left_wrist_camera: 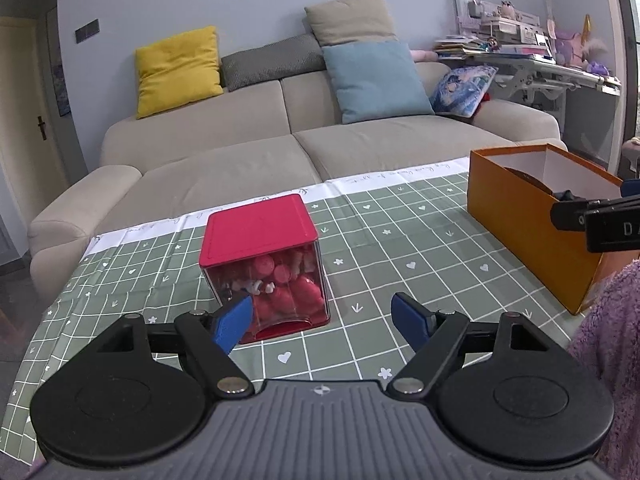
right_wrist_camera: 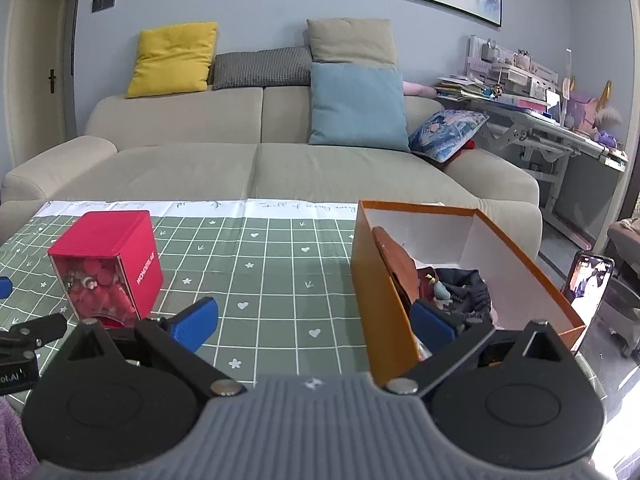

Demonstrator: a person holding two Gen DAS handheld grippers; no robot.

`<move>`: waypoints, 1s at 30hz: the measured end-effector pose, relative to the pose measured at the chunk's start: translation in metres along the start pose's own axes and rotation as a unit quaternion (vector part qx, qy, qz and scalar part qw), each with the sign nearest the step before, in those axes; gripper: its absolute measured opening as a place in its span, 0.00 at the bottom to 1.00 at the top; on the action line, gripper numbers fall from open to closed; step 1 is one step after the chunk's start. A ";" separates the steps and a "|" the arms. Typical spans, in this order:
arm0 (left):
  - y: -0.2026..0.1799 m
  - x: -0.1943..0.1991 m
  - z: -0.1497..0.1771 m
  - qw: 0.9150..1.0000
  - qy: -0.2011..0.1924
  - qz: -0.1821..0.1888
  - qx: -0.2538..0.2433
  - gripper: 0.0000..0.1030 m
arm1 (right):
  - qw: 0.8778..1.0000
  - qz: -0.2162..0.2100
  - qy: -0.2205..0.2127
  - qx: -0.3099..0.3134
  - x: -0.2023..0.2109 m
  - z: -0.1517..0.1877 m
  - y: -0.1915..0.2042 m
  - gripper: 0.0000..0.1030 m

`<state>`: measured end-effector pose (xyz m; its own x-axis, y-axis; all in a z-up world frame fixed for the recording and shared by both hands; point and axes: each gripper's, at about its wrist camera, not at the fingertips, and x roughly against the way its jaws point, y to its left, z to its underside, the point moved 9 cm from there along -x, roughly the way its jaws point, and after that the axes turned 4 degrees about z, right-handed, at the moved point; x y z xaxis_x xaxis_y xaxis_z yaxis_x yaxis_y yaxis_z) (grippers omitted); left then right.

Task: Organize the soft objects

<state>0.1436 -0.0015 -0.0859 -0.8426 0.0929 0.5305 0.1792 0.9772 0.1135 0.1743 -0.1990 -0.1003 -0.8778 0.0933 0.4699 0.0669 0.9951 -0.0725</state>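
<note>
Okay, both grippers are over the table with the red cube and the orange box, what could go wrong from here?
1. The left gripper hangs open just in front of the red-lidded clear cube; its left finger overlaps the cube's near corner, so a push forward may shove or tip it.
2. The right gripper straddles the near wall of the orange box; closing may pinch cardboard rather than the dark cloth inside.

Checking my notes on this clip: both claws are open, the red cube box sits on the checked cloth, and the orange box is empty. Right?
Not quite. The orange box is not empty: the right wrist view shows dark fabric items inside. The rest holds.
</note>
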 end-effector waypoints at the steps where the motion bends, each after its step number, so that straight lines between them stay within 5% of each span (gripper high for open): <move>1: 0.000 -0.001 0.000 1.000 0.001 0.001 0.000 0.90 | 1.000 0.000 0.001 0.000 0.000 0.001 0.000 0.97; 30: 0.004 0.002 -0.001 1.000 0.004 -0.002 0.010 0.90 | 1.000 0.000 0.007 0.006 -0.002 0.003 0.000 0.97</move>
<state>0.1435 0.0025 -0.0837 -0.8395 0.0882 0.5361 0.1663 0.9811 0.0991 0.1750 -0.1991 -0.1037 -0.8707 0.0930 0.4830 0.0602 0.9947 -0.0831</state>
